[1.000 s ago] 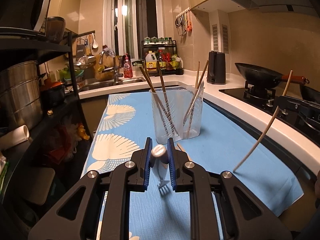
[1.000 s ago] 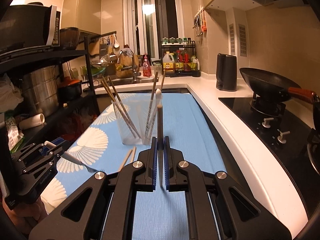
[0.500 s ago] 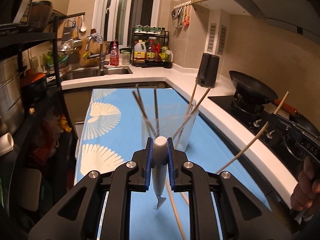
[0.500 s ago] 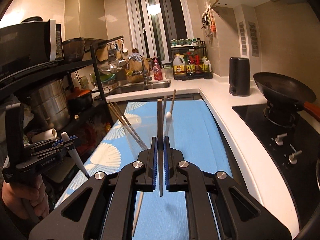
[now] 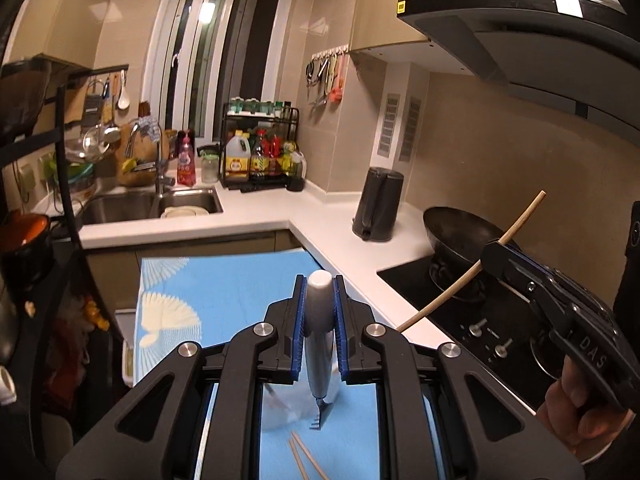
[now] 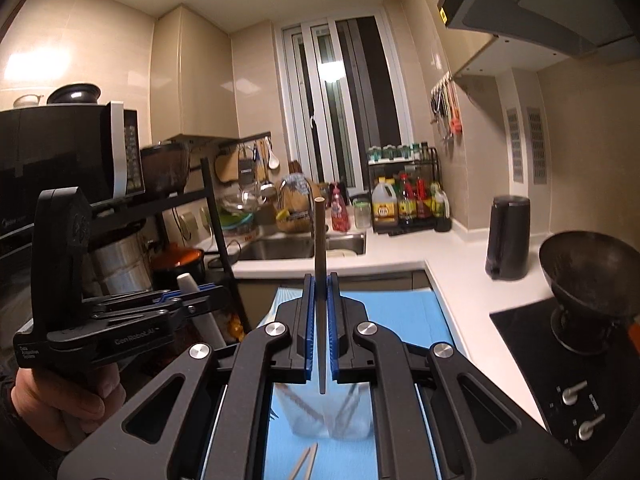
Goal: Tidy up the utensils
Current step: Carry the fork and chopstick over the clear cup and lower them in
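One fork (image 5: 319, 344), three loose chopsticks (image 5: 472, 276), one clear holder (image 6: 332, 412).

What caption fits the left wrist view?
Left gripper holds white-handled metal fork above blue patterned cloth.

Both grippers are matte black plastic with angular, cut-out arms. The left gripper (image 5: 319, 332) has blue ribbed pads (image 5: 296, 330) lining its two fingers and round silver screws (image 5: 266, 329) at the joints. The right gripper (image 6: 320, 332) is built the same way. White lettering marks the side of each black handle (image 6: 60, 272). A dark sleeve (image 5: 630, 256) covers the right arm.
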`<state>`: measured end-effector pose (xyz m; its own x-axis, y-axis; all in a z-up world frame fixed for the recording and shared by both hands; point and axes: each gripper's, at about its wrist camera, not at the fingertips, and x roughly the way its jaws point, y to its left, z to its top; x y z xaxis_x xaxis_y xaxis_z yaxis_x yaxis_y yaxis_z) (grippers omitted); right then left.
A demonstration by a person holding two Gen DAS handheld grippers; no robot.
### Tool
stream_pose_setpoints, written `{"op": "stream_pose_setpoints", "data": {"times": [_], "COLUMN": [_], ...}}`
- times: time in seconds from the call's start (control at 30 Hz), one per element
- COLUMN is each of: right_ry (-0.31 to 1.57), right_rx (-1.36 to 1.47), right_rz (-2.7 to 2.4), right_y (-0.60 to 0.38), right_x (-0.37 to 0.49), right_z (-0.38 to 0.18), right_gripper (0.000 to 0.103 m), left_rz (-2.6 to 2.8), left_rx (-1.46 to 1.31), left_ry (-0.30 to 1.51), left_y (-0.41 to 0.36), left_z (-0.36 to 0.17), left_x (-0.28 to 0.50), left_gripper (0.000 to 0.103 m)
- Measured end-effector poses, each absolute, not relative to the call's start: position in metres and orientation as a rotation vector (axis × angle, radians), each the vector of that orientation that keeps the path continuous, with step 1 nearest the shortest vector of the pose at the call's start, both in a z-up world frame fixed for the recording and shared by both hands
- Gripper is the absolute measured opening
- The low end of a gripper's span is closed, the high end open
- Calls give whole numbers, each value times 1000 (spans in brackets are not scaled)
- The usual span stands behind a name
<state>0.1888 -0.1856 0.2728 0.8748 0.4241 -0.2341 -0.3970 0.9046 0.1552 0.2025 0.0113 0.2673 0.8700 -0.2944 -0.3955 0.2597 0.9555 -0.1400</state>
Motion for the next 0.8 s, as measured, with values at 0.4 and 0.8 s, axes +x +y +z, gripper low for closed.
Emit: {"op": "stream_pose_setpoints", "data": {"times": [0.4, 0.8], "right_ry": [361, 528], "right_rx": [104, 35], "right_rz": [382, 396], "right_y": [-163, -148], "right_x": [263, 292], "right_z": [220, 150], "right_gripper": [6, 14], "left_rz": [-235, -256], "left_rx": [-28, -26], "left_ry": [564, 689], "left_y": [3, 4], "left_z": [199, 134], "left_x": [289, 292], "left_gripper": [12, 19]}}
